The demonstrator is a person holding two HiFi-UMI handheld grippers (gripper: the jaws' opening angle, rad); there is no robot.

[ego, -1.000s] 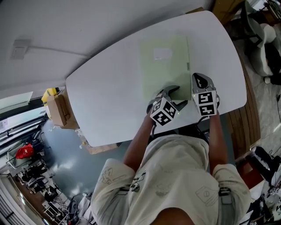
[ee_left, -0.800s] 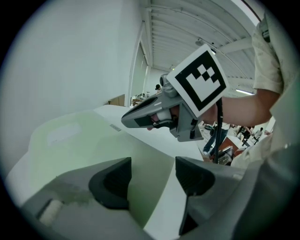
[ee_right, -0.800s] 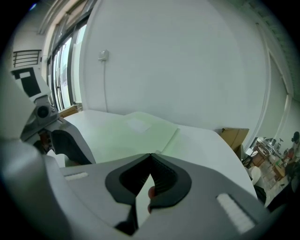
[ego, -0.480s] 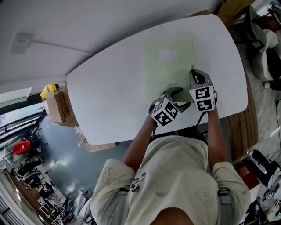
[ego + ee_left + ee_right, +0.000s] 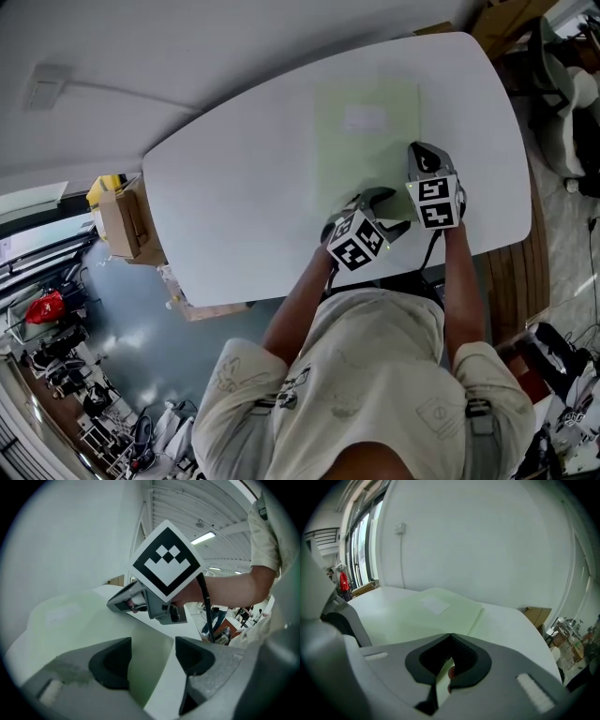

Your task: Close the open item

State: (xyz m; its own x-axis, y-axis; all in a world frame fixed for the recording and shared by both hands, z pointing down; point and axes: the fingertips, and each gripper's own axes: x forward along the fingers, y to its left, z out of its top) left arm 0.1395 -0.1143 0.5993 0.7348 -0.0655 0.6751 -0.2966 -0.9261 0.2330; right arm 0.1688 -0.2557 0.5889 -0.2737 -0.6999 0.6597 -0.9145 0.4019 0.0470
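On table [image 5: 234,187], green folder [image 5: 366,150] flat

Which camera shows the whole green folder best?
The head view: the green folder lies flat on the white table, almost wholly in view. The left gripper view shows its near corner between the open jaws of the left gripper; the right gripper view shows its top, near edge pinched by the right gripper.

Bright, even light; pale folder [image 5: 366,141] nearly washes into white table [image 5: 234,206]; gripper views fisheye-warped, dark-cornered, foreground blurred.
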